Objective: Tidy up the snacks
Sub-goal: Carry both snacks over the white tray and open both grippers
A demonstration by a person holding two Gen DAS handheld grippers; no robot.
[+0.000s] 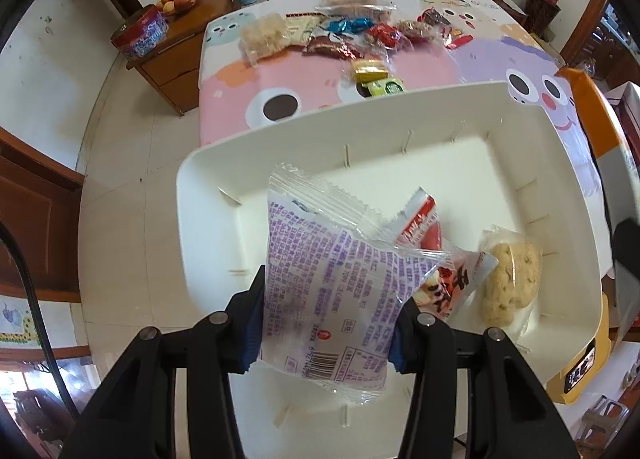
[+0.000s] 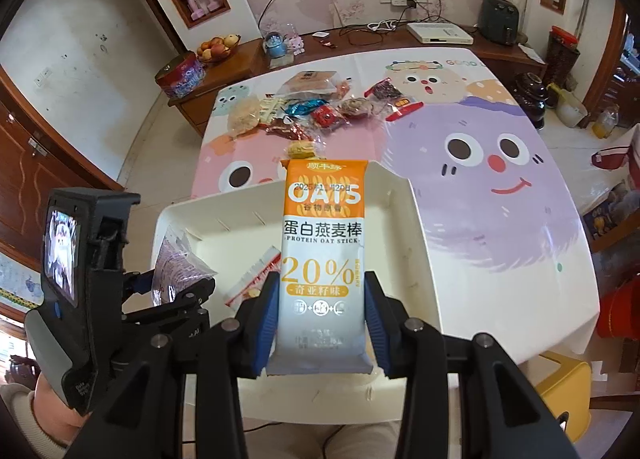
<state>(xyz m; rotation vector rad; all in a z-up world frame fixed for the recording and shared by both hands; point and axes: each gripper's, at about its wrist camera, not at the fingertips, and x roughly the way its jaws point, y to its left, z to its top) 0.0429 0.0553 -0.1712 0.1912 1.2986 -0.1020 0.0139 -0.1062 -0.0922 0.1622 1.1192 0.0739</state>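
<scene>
My left gripper (image 1: 326, 315) is clamped on a purple-printed packet (image 1: 332, 283), my right gripper (image 2: 322, 315) on an oat stick (image 2: 323, 259) — both over the white bin (image 1: 400, 127); beyond, loose snacks (image 1: 352, 31) on the table (image 2: 460, 195).

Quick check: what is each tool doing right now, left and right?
Left tool: closed on the purple-print packet, over the white bin.
Right tool: closed on the oat stick.

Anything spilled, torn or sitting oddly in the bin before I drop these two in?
Nothing stands out. The white bin holds a wrapped cookie and a red-white packet, both lying intact. The snack pile on the table looks unspilled.
</scene>
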